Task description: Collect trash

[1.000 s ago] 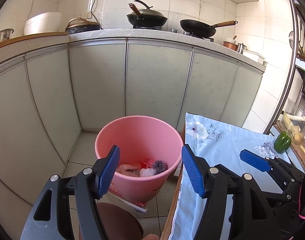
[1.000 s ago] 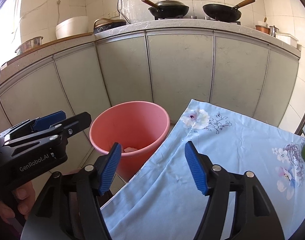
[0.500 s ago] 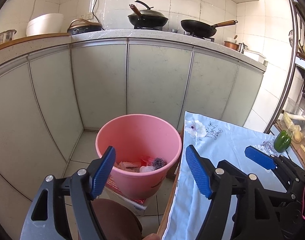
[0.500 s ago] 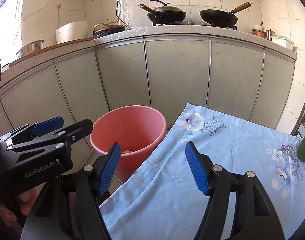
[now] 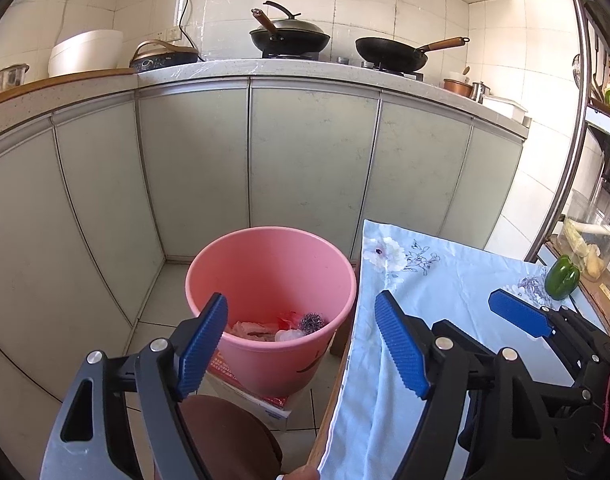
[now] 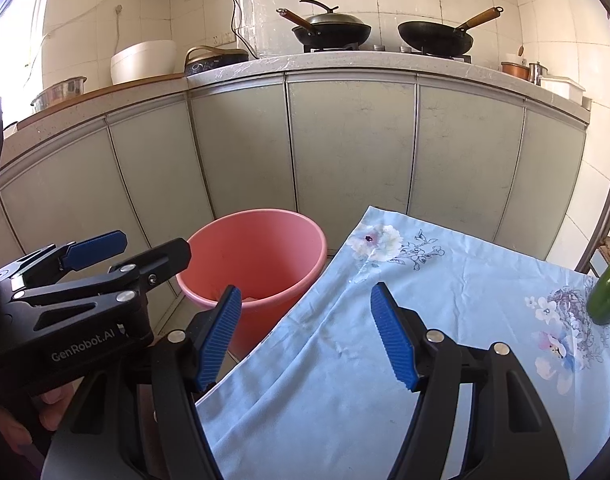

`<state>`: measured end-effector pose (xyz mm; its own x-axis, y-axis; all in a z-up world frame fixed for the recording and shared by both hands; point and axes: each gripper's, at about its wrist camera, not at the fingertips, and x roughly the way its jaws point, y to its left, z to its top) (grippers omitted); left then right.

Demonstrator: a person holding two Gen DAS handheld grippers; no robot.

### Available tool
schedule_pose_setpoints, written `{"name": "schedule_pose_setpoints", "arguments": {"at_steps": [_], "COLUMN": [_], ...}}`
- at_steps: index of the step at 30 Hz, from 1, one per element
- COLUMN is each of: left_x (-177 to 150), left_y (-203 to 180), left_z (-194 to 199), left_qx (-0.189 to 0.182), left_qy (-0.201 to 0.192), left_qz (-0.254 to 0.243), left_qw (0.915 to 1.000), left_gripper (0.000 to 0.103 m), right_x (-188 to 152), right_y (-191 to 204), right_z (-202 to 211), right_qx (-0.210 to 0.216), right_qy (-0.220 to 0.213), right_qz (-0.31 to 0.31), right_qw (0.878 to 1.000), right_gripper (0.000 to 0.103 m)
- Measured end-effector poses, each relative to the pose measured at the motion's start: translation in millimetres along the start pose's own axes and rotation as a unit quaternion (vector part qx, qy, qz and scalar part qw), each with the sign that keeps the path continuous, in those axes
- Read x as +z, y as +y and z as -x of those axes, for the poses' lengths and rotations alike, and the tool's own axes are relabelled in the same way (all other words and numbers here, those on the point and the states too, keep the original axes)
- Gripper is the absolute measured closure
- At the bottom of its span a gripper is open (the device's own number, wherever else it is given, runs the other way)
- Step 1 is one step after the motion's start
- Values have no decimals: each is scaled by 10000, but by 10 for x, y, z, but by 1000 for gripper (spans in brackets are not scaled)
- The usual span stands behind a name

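Trash (image 5: 279, 326) lies at the bottom of the pink bin (image 5: 241, 256), which stands on the floor just beside the table's edge: a wire scourer, a red scrap, a clear crumpled piece and some pale wrapping, all loose in 1 heap. These look light and soft; the scourer would be springy and easy to pinch anywhere, while the film-like bits would likely slip or tear, so a pinch across a bunched fold seems best.

The left gripper (image 5: 301, 344) hangs over the bin's near rim; its jaws have just been opening and now stand wide, with nothing between them. The right gripper (image 6: 305, 338) sits over the blue flowered cloth (image 6: 445, 304), jaws well apart and empty.

On the cloth I see no trash left, only a green pepper (image 6: 607, 294) at its far right edge. By my reading, the collecting is close to done, unless something lies out of view.
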<state>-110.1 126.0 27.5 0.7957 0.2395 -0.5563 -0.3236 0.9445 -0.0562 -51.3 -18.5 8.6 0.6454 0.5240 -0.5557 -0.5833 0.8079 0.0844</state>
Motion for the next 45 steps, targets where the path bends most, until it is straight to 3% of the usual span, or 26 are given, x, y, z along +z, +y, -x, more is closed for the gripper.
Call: {"name": "schedule_pose_setpoints", "arguments": {"at_steps": [45], "left_x": [-98], "left_y": [-1], "left_z": [-56], "left_qx": [116], "left_qy": [-9], "left_qz": [-1], "left_qw": [9999], "left_gripper": [31], "right_x": [-64], "right_y": [-43], "right_z": [-56], "right_qx": [-223], "right_qy": [132], "right_qz": [-13], "right_qw": [9997], "right_gripper": [35]}}
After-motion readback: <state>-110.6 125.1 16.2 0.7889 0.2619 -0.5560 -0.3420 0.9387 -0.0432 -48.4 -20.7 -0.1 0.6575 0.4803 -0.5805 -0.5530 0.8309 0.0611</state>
